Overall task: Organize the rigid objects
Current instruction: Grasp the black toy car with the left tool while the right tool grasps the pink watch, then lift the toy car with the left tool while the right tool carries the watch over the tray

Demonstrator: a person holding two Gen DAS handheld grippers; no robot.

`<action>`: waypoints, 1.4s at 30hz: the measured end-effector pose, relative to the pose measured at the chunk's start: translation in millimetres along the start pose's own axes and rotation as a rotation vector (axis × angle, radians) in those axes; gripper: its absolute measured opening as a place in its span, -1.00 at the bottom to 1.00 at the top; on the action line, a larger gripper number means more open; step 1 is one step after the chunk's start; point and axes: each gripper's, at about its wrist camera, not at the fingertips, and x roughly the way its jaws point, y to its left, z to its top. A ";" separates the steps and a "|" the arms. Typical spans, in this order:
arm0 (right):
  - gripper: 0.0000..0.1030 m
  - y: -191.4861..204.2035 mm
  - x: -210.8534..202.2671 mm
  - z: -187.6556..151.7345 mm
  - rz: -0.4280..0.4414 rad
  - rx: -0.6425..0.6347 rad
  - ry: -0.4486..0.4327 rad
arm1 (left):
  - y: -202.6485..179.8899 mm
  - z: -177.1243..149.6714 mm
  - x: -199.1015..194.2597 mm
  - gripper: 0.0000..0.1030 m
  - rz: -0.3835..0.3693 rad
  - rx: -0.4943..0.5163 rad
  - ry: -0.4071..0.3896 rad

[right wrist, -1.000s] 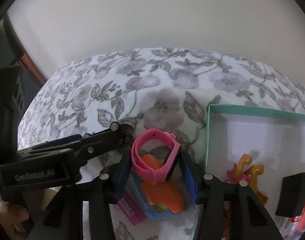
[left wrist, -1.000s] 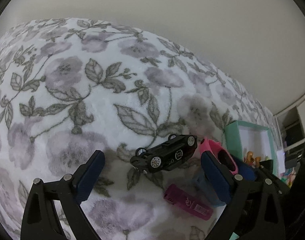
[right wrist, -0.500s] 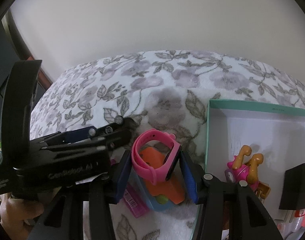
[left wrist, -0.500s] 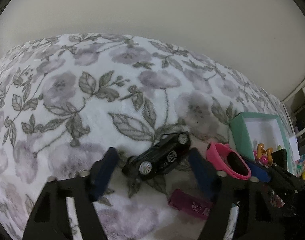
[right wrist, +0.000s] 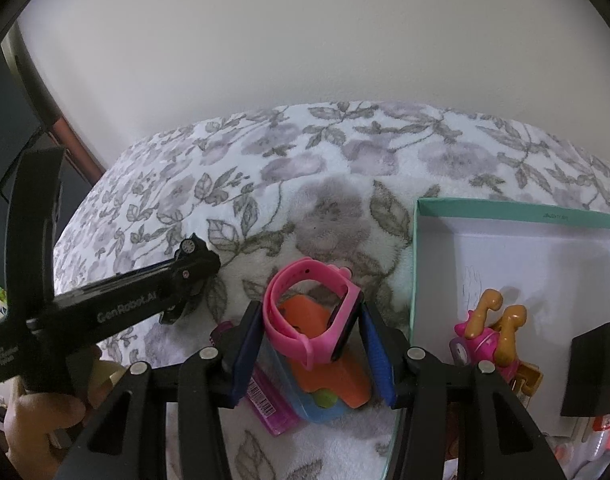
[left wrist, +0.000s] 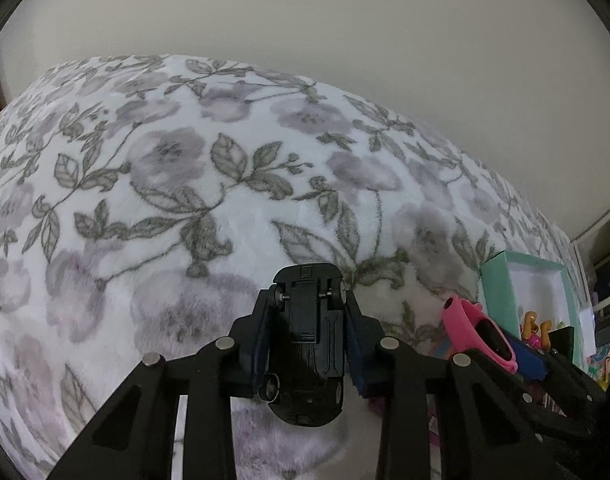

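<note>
My left gripper [left wrist: 307,300] is shut on a black toy car [left wrist: 307,344], held with its underside towards the camera, above the floral blanket [left wrist: 165,184]. My right gripper [right wrist: 313,320] is shut on a pink smartwatch [right wrist: 311,316], which stands upright between the blue pads, just left of the teal box [right wrist: 517,216]. The watch also shows in the left wrist view [left wrist: 479,332]. The left gripper and the car's wheel [right wrist: 189,245] show at the left of the right wrist view.
The teal box holds a pink and tan toy figure [right wrist: 491,332] and a black block [right wrist: 593,368]. An orange and blue toy [right wrist: 325,376] and a magenta lighter [right wrist: 265,400] lie on the blanket below the watch. A wall stands behind.
My left gripper moved in on the toy car, shut on it and lifted it, turning its underside up. My right gripper kept holding the watch and drew back slightly.
</note>
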 end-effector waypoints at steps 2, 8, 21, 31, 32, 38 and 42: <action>0.00 -1.3 -1.2 -0.1 0.006 0.009 -0.008 | 3.8 -2.4 -2.3 -0.33 -0.008 -0.025 -0.005; -0.01 -2.7 -9.6 0.3 -0.001 0.017 -0.054 | 11.3 -4.7 -8.4 -0.33 -0.026 -0.073 -0.009; -0.01 -6.7 -77.5 10.9 0.031 0.098 -0.138 | -21.4 4.7 -76.3 -0.34 -0.054 -0.088 -0.063; -0.01 -31.6 -151.1 12.8 0.007 0.165 -0.228 | -89.4 2.9 -126.5 -0.33 -0.114 -0.054 -0.107; -0.01 -36.7 -158.0 13.3 -0.003 0.172 -0.232 | -98.5 0.4 -126.9 -0.33 -0.128 -0.049 -0.104; -0.01 -76.9 -189.0 11.7 -0.101 0.191 -0.255 | -146.4 -13.5 -116.1 -0.33 -0.159 -0.016 -0.070; -0.01 -105.2 -205.6 12.1 -0.135 0.218 -0.275 | -172.9 -19.7 -107.3 -0.33 -0.155 0.026 -0.061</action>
